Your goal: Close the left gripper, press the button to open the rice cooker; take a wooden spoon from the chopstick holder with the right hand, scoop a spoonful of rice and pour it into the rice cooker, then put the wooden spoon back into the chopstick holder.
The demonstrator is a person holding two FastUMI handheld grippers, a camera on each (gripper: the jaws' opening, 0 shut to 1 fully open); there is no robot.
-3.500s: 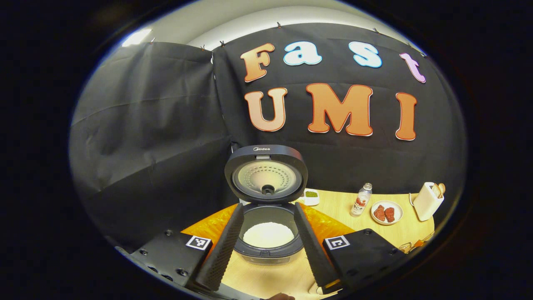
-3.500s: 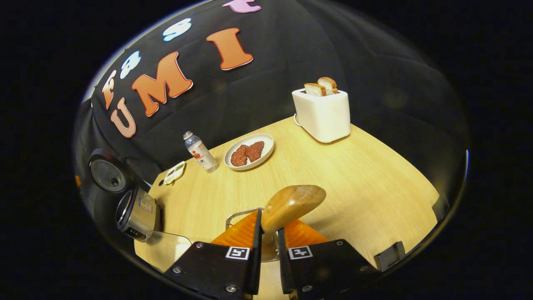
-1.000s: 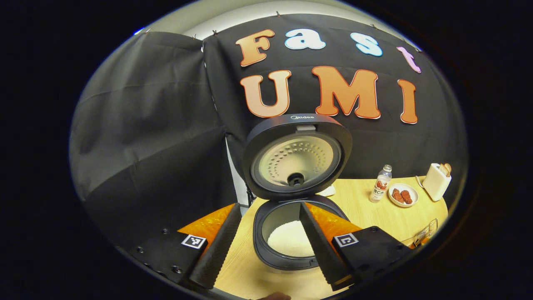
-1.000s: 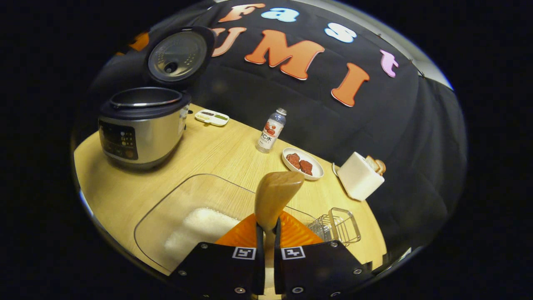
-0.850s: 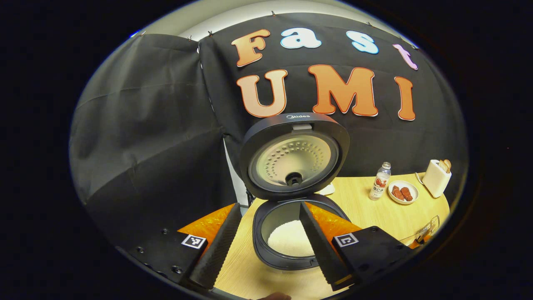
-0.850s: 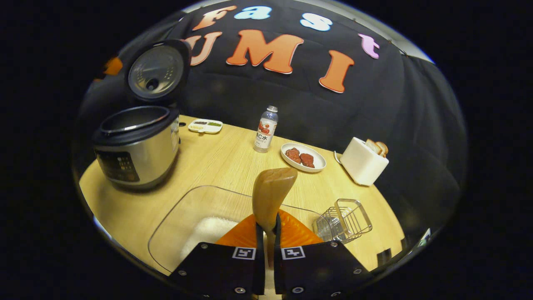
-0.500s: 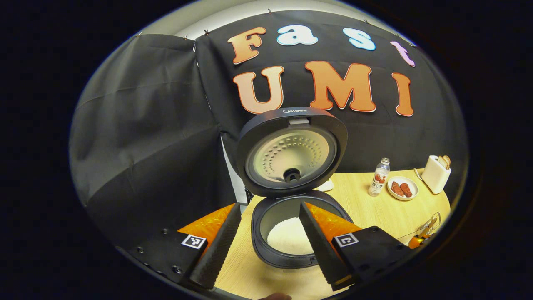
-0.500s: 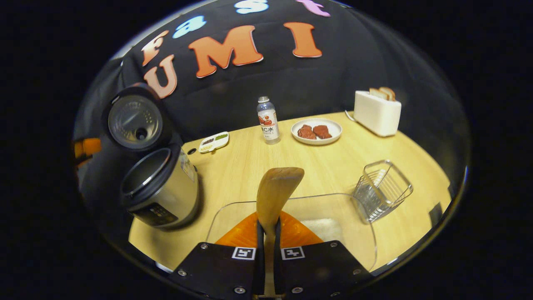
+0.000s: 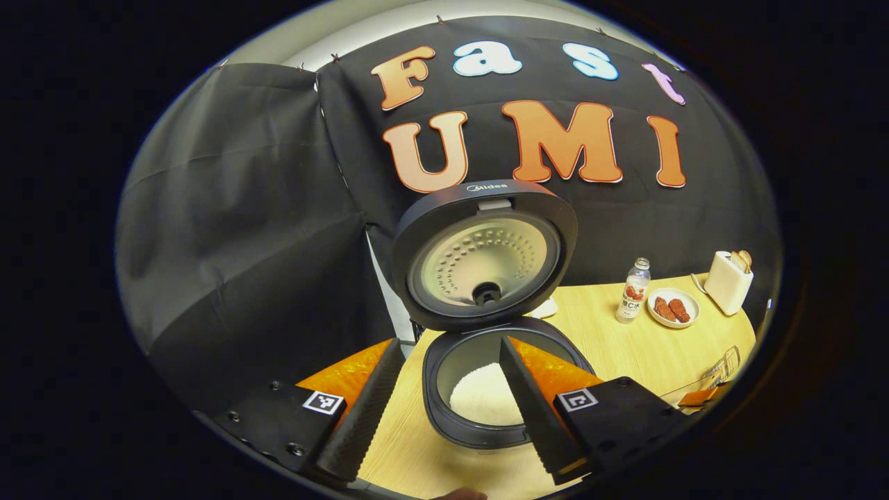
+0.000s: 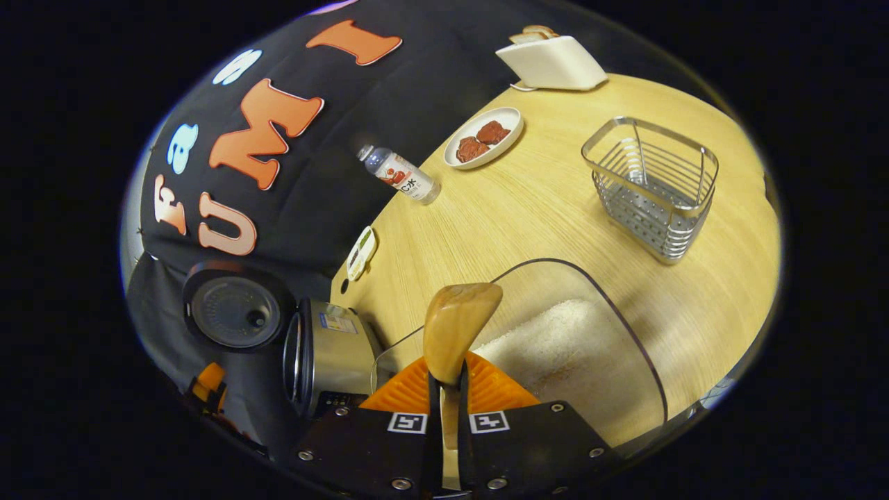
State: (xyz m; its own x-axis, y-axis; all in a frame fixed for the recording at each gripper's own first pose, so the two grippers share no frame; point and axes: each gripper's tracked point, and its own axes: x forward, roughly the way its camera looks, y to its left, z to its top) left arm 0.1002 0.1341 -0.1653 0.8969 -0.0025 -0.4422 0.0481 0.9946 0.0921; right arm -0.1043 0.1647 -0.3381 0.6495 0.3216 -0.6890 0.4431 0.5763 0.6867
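My right gripper (image 10: 444,392) is shut on the handle of the wooden spoon (image 10: 460,325). The spoon's bowl hangs over the near rim of a clear container (image 10: 628,340) holding white rice (image 10: 562,344), and no rice shows on it. The wire chopstick holder (image 10: 653,182) stands beyond the container. The rice cooker (image 10: 326,361) stands open to the left, lid (image 10: 233,312) raised. In the left gripper view my left gripper (image 9: 448,417) is open, its fingers framing the open rice cooker (image 9: 458,434) with rice (image 9: 483,403) in the pot under the upright lid (image 9: 486,253).
On the wooden table (image 10: 555,201) stand a bottle (image 10: 401,175), a plate of red food (image 10: 484,135), a white toaster with bread (image 10: 552,59) and a small divided dish (image 10: 361,251). The black cloth wall rises close behind the cooker.
The right gripper has swung and rolled with the spoon, from over the table to above the rice container. The left gripper has shifted only slightly and stays open.
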